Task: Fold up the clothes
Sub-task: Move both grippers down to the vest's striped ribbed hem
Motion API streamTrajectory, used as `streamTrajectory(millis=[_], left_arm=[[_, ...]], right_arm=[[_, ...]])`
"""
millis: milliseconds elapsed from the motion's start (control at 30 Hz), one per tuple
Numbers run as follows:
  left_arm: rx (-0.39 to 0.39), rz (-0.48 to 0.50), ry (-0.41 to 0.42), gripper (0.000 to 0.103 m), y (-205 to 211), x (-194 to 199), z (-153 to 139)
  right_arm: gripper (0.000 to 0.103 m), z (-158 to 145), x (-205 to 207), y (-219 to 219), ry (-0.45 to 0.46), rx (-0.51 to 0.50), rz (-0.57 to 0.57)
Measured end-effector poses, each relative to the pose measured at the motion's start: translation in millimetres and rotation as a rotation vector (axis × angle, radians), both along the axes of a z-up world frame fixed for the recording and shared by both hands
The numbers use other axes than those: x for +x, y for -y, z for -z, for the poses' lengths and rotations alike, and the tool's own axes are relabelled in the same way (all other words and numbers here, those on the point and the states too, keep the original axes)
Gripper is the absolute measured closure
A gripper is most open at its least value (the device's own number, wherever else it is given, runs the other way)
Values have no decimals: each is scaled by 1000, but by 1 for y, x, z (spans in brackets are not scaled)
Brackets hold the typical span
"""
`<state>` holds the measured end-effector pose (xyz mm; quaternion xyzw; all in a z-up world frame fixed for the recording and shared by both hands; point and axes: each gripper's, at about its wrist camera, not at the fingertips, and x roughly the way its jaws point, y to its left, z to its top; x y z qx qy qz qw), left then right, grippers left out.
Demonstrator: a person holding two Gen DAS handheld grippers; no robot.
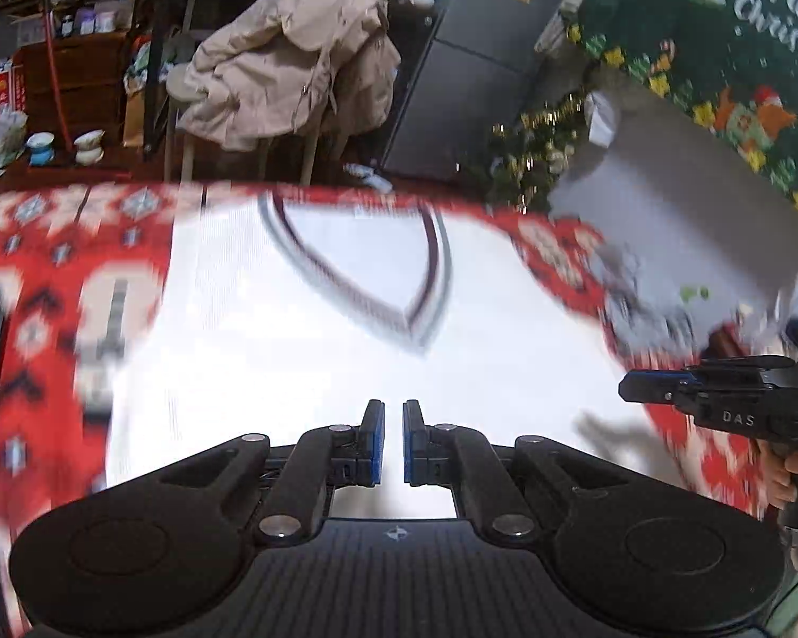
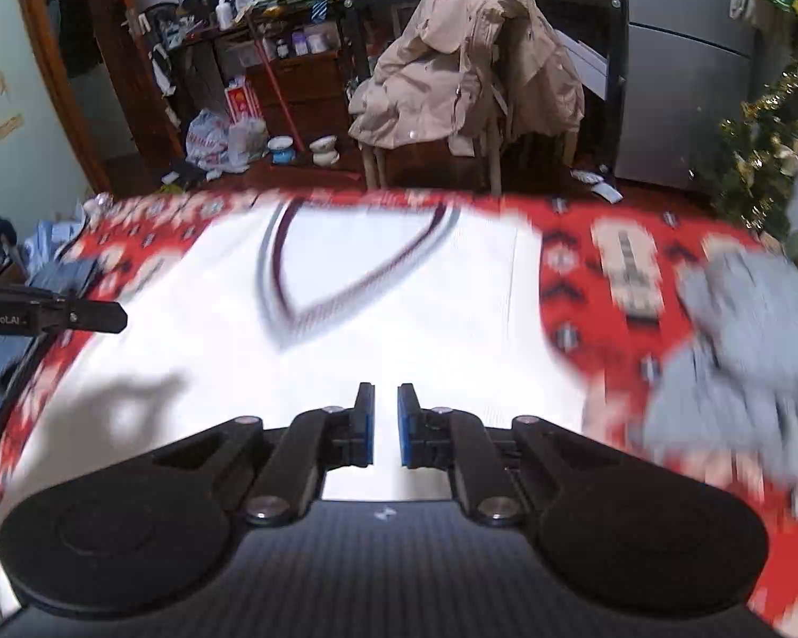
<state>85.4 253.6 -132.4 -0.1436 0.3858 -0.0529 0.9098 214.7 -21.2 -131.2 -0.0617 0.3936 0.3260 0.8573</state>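
Note:
A white sleeveless jersey [image 1: 292,345] [image 2: 425,319] with a dark-trimmed V neck lies flat on the red patterned tablecloth [image 1: 37,276] [image 2: 585,287], collar at the far side. My left gripper [image 1: 393,409] hovers over its near part, blue pads almost together with a slim gap. My right gripper [image 2: 385,393] stands the same way over the cloth. No fabric shows sticking out from either pair of pads. Each gripper shows side-on in the other's view: the right gripper [image 1: 633,388] with a hand [image 1: 782,473] on its handle, the left gripper [image 2: 117,316]. Table and jersey are motion-blurred.
Grey clothing [image 2: 745,329] [image 1: 691,223] lies on the right of the table. Beyond the far edge stands a chair draped with a beige coat [image 1: 292,64] [image 2: 468,64], a grey fridge [image 1: 468,53] [image 2: 681,80], a small Christmas tree [image 2: 761,159] and cluttered shelves.

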Motion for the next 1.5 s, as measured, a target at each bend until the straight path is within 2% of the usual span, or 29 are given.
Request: streamTrajectory(millis=[100, 200, 333, 600, 833, 1067, 1133, 1200, 1267, 1367, 1500], left_arm=[[20, -5, -24, 98, 21, -38, 17], [-29, -8, -41, 98, 31, -68, 33], [0, -14, -55, 98, 42, -101, 46], [-13, -61, -56, 98, 23, -157, 52], [-5, -92, -56, 98, 5, -206, 48], [-171, -138, -69, 98, -23, -252, 68], [-240, -156, -81, 97, -27, -257, 78], [-296, -159, -87, 86, -28, -257, 87], [-336, -160, -93, 79, -27, -255, 95], [-363, -157, -111, 76, -26, -252, 106], [-368, -172, -114, 65, -25, -251, 114]], right_arm=[[94, 18, -57, 12, -19, -9, 5], [94, 40, -104, 18, -2, -58, 2], [94, 53, -147, 21, 28, -90, -11], [95, 48, -189, 55, 30, -100, -4], [94, 46, -210, 102, 20, -98, 69], [91, 48, -217, 141, -19, -54, 173], [85, 50, -219, 147, -22, -63, 186], [85, 49, -222, 151, -25, -58, 192], [83, 48, -225, 157, -28, -41, 199], [78, 50, -227, 170, -56, 8, 228], [65, 61, -227, 189, -115, 81, 262]])
